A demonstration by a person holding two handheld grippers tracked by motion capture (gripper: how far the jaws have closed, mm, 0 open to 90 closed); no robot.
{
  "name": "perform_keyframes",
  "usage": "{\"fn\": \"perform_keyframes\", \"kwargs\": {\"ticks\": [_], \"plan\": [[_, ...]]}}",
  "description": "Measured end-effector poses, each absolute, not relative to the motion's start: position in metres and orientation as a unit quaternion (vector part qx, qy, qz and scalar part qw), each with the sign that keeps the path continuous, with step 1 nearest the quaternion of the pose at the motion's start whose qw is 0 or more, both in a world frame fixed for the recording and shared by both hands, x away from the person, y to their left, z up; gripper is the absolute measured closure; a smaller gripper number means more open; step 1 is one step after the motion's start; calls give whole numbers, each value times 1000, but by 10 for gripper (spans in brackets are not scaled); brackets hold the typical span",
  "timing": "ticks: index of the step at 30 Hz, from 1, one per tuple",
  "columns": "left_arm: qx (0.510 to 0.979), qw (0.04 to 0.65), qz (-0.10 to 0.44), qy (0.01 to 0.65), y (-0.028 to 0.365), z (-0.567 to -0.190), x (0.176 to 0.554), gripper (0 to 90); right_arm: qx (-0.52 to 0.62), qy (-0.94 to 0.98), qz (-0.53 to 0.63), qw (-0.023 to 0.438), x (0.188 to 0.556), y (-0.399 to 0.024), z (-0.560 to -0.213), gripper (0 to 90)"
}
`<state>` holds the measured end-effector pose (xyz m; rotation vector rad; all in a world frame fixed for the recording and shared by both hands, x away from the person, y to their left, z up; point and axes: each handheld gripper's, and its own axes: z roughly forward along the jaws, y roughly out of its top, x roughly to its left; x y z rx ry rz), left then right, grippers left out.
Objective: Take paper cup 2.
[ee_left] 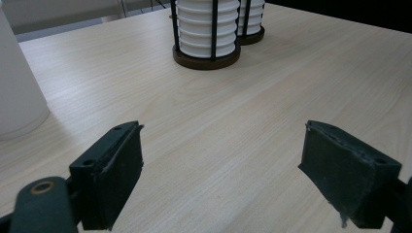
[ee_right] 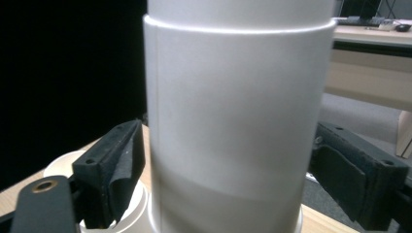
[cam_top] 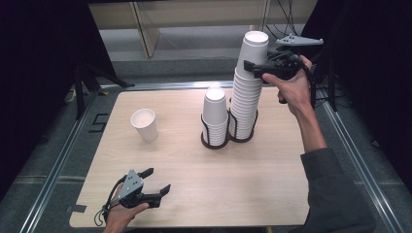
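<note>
A tall stack of white paper cups stands in a black wire holder at the table's far middle. My right gripper is shut on its top cup, which sits raised above the rest. In the right gripper view the cup stands between the two pads, with my right gripper around its wall. A shorter stack stands in a second holder just to the left. A single cup stands upright at the left. My left gripper rests open near the front edge, nothing between its jaws.
The wooden table has bare room between the left gripper and the holders. From the left gripper the single cup is close at the left, and the short stack and tall stack are farther ahead. Metal rails run along both sides.
</note>
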<state>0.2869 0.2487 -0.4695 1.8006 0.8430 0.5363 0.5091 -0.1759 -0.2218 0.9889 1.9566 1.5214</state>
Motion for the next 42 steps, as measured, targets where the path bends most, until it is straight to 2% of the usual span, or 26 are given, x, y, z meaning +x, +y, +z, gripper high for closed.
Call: {"fn": "perform_keyframes", "kwargs": {"ticks": [7, 15, 42], "plan": [[750, 518, 222, 347, 247, -470, 287, 145, 368, 718, 545, 228, 522, -167, -226, 136], [752, 517, 223, 344, 247, -470, 287, 145, 371, 708, 553, 234, 520, -167, -220, 159], [758, 511, 219, 342, 247, -469, 286, 146, 356, 655, 607, 276, 495, -181, -141, 164]]}}
